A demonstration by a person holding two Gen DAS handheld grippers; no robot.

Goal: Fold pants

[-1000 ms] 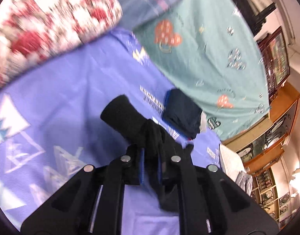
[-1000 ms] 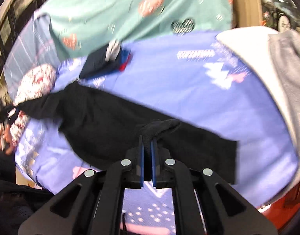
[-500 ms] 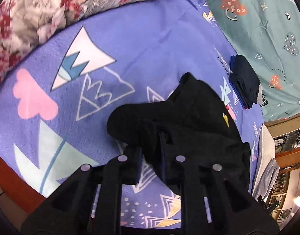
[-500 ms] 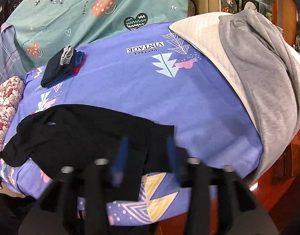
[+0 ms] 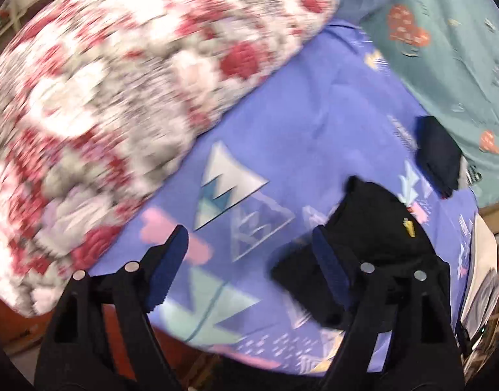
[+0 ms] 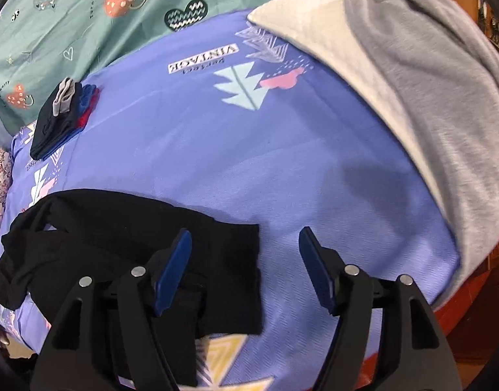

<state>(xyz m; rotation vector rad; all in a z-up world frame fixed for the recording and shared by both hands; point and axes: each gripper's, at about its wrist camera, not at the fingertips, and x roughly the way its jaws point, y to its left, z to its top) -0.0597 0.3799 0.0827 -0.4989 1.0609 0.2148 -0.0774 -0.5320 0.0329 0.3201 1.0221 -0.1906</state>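
Note:
The black pants point(image 6: 119, 228) lie bunched in loose layers on the purple patterned bedsheet point(image 6: 249, 150), near its front edge. My right gripper point(image 6: 245, 241) hangs over their right end. Its jaws are opening, and only the corner of the cloth lies below the gap, with no pad pressing on it. In the left wrist view the pants point(image 5: 373, 234) sit to the right, partly behind the right finger. My left gripper point(image 5: 249, 241) is to the left of them over bare sheet, jaws opening with nothing between them. This view is blurred.
A floral red-and-white pillow point(image 5: 119, 97) fills the left. A small folded stack of dark clothes point(image 6: 60, 114) lies at the back by the teal sheet point(image 6: 86, 16). A grey garment point(image 6: 428, 97) drapes over a white quilted pad point(image 6: 314, 32) at the right. Red-brown wood point(image 6: 471, 309) borders the bed.
Both grippers went from shut on the black pants to wide apart and let the cloth drop onto the sheet. The left view swung left toward the floral pillow.

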